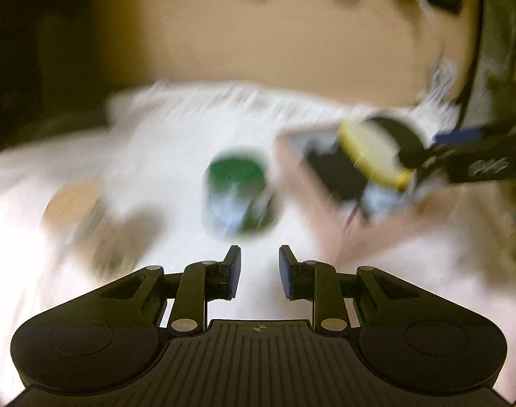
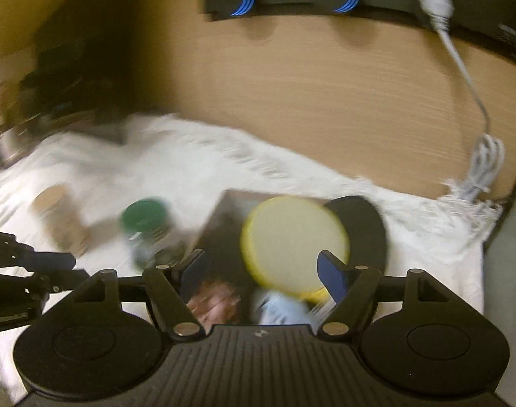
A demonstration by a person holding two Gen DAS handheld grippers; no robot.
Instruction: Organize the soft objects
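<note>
Right wrist view shows my right fingers [image 2: 261, 271] spread wide around the yellow sponge pad [image 2: 292, 237], not pressing it; it sits over a box [image 2: 220, 237] on the white cloth [image 2: 190, 162]. My left fingers [image 1: 259, 271] stand slightly apart, empty. Risk, I think: a fast sweep could knock the green-lid jar [image 2: 146, 227]. Blur hides any writing.

White fringed cloth [image 2: 197, 166] over a wooden surface [image 2: 309, 95] — all blurred.
On the cloth: green-lidded jar [image 2: 146, 224], tan-lidded container [image 2: 59, 217], flat picture-covered item [image 2: 220, 234] — coiled white cable [image 2: 485, 166] at its edge.
</note>
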